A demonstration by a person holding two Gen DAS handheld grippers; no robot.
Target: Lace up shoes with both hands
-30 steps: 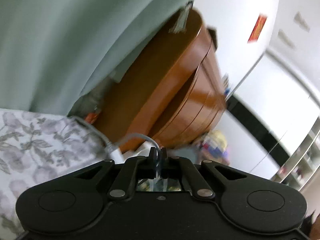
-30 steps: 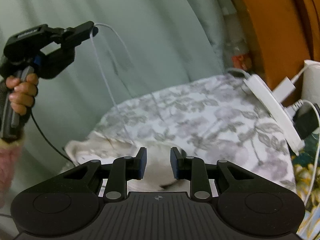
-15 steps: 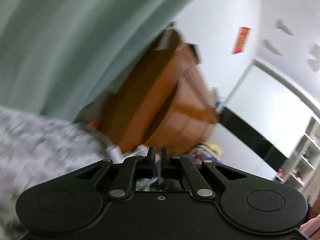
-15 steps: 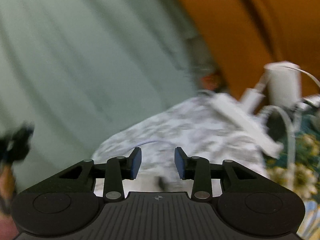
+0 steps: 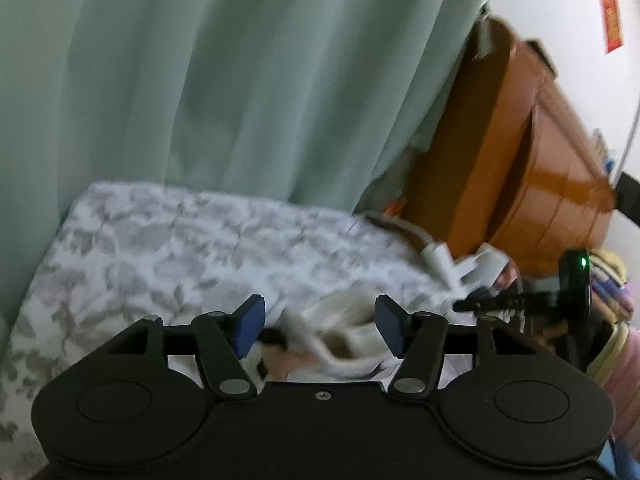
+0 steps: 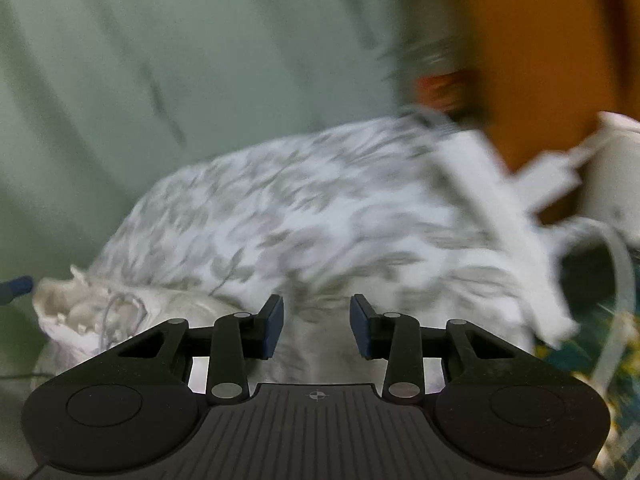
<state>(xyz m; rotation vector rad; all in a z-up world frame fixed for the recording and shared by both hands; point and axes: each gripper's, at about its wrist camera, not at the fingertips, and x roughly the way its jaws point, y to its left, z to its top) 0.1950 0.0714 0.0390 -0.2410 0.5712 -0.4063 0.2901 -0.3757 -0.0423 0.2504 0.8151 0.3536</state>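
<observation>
A white shoe [image 5: 340,332] lies on the floral bedspread [image 5: 192,248], blurred, just beyond my left gripper [image 5: 320,322]. The left jaws are opening, and the blue pads [image 5: 250,324] stand wide apart, pressing on nothing. In the right wrist view the shoe's open top [image 6: 86,316], with a thin white lace [image 6: 110,316] across it, shows at the lower left. My right gripper [image 6: 318,328] hovers open over the shoe's white side [image 6: 320,356] with nothing between its pads. A blue pad [image 6: 16,285] of the left gripper peeks in at the far left edge.
A green curtain [image 5: 240,80] hangs behind the bed. To the right stand an orange wooden cabinet [image 5: 520,152] and a white power strip [image 6: 492,216] with plugs and cables. A black device with a green light [image 5: 576,284] sits at the right.
My left gripper was held high, shut on the thin lace; it has dropped and tipped down toward the shoe, and its jaws have parted. My right gripper opened slightly wider and swung across the bed.
</observation>
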